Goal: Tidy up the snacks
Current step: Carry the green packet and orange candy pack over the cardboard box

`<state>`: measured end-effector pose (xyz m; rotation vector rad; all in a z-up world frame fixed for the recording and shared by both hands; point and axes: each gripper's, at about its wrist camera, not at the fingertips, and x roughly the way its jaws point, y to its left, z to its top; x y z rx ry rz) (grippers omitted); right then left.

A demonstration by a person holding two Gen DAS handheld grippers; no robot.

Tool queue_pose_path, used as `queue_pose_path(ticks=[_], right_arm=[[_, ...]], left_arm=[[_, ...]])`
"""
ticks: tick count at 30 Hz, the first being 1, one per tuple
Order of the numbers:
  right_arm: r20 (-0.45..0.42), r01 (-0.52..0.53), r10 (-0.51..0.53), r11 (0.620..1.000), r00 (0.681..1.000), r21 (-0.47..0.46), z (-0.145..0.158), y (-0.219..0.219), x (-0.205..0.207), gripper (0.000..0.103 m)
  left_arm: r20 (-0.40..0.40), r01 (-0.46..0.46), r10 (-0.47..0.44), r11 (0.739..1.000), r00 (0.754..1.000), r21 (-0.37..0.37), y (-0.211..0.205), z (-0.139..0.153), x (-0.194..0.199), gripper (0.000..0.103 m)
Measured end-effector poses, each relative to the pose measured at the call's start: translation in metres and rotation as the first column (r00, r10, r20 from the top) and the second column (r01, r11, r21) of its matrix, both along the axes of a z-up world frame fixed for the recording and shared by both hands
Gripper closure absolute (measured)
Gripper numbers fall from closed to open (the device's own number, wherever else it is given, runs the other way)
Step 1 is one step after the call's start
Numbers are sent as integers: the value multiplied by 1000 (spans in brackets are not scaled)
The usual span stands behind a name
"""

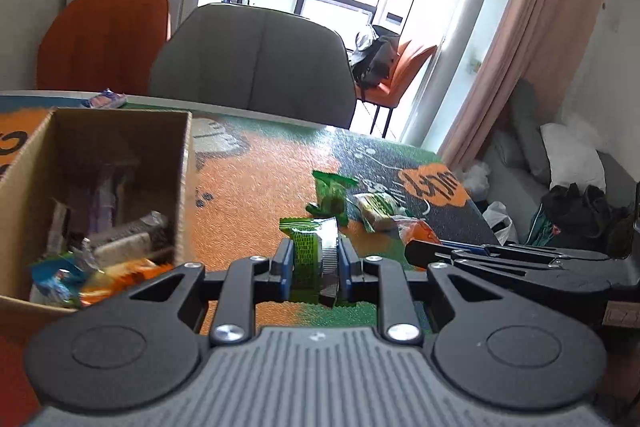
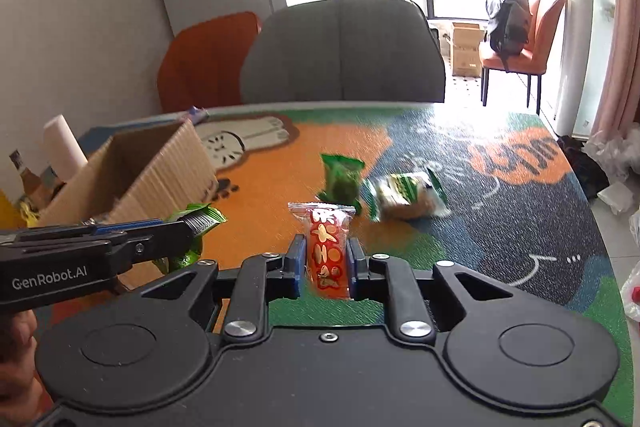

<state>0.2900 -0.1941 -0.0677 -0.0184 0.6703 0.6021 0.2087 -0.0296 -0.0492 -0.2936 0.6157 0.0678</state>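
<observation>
My left gripper [image 1: 314, 259] is shut on a green snack packet [image 1: 310, 255], held above the table just right of the cardboard box [image 1: 182, 187]. The box holds several wrapped snacks [image 1: 120, 243]. My right gripper [image 2: 325, 259] is shut on a red-orange snack packet [image 2: 326, 251], lifted off the table. Beyond it on the mat lie a dark green packet [image 2: 342, 181] and a green-and-white wrapped cake [image 2: 406, 195]. From the right wrist view the left gripper [image 2: 188, 225] comes in from the left with its green packet [image 2: 198, 219], beside the box [image 2: 160, 171].
The table carries a colourful cartoon mat [image 2: 500, 211]. A grey chair [image 2: 344, 51] and an orange chair [image 2: 204, 59] stand at the far edge. A small blue-and-pink packet [image 1: 104, 101] lies near the far edge. A pink curtain [image 1: 532, 39] hangs at the right. A hand [image 2: 16, 343] shows at lower left.
</observation>
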Motion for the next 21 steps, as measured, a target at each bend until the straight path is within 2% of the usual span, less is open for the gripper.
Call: queue_pose_path(ticks=[8,14,21], right_arm=[[18,-14,13,999,1000,35,23,24,-17,84],[-22,-34,35,997,999,67,32,50,-23,84],[-4,-101,101,992,995,70,43,89,-29,84]], left_arm=[[22,-27,27,999,999,-18,21,19,-14,81],[39,-43,44,999,998,-12,34,30,-24,81],[43,-111,111,994,993,-1,65,35,-42,81]])
